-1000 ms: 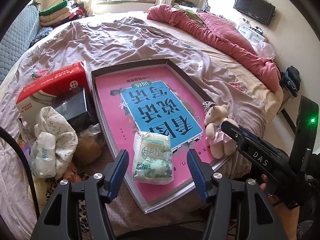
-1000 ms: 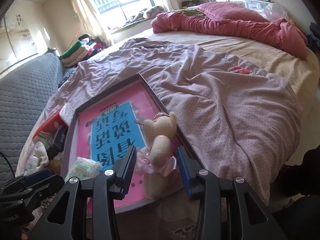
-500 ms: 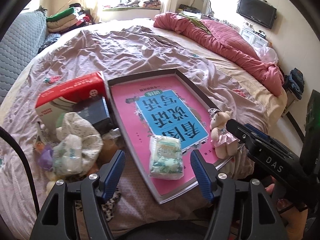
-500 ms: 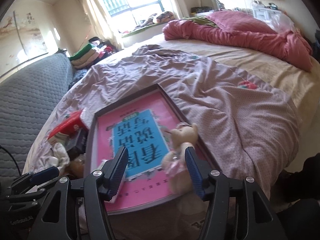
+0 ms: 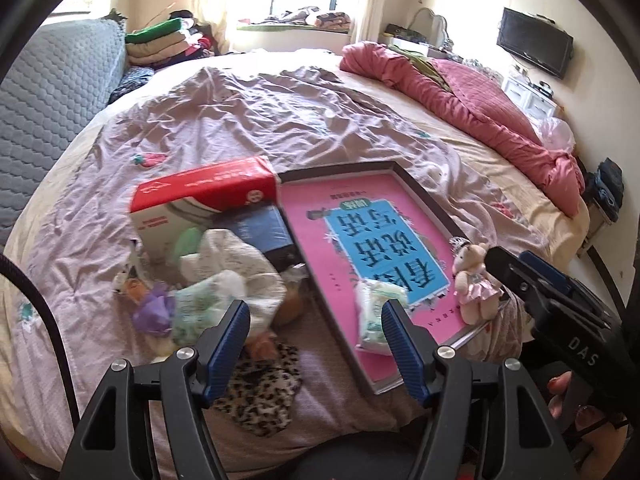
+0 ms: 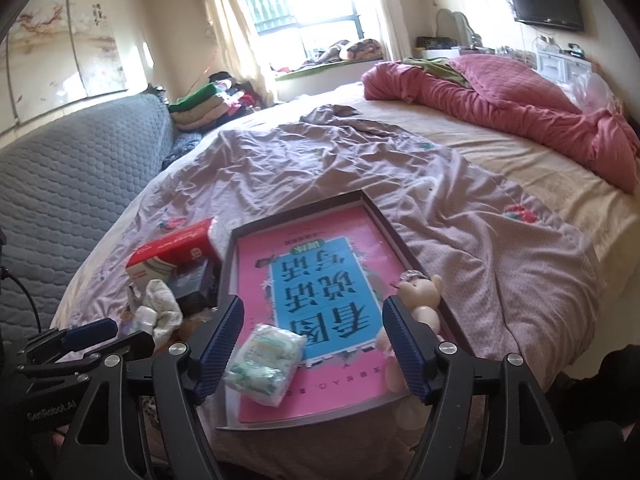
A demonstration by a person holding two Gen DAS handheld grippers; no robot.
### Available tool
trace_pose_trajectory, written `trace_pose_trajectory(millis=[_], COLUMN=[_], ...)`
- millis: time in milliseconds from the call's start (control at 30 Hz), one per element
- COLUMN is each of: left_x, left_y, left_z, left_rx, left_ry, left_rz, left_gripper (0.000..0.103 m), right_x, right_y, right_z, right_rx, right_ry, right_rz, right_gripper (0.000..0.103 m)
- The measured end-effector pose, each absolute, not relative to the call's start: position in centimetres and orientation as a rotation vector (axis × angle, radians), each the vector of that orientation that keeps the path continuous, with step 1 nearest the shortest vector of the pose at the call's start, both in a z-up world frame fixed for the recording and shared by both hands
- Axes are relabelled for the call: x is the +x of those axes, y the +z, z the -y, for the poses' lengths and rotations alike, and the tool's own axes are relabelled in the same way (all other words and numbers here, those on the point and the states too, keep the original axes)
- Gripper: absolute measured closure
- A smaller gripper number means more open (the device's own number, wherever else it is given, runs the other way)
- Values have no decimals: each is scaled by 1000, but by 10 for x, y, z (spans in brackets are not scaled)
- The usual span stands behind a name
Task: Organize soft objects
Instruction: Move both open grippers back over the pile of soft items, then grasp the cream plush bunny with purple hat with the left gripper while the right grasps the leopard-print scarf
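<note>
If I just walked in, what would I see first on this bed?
Probably the shallow dark-rimmed tray with its bright pink and blue cover, lying on the wrinkled lilac bedsheet. A small beige teddy bear in a pink dress sits at its right edge, and a soft white plastic packet lies near its front. Left of the tray is a jumbled pile with a red and white box.
</note>
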State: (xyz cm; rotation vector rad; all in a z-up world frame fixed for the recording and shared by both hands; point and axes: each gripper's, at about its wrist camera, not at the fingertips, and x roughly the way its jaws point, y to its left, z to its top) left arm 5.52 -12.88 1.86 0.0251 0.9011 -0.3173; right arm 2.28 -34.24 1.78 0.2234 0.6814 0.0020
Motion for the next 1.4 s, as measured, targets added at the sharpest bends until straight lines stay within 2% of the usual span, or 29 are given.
trace_pose_trajectory(millis=[400, 733, 1400], left_x=[65, 63, 65], left_y=[40, 30, -35], left_z=[40, -11, -20], left_rx=[-51, -84, -106], left_ry=[-155, -81, -114], left_rz=[-867, -893, -1040], left_gripper=[35, 35, 35], right_x=[23, 24, 24], right_y=[38, 39, -17], right_z=[304, 262, 182], right_rx=[173, 120, -33], right_ry=[83, 167, 349], right_rz=[-658, -676, -861], right_gripper=[29, 28, 28])
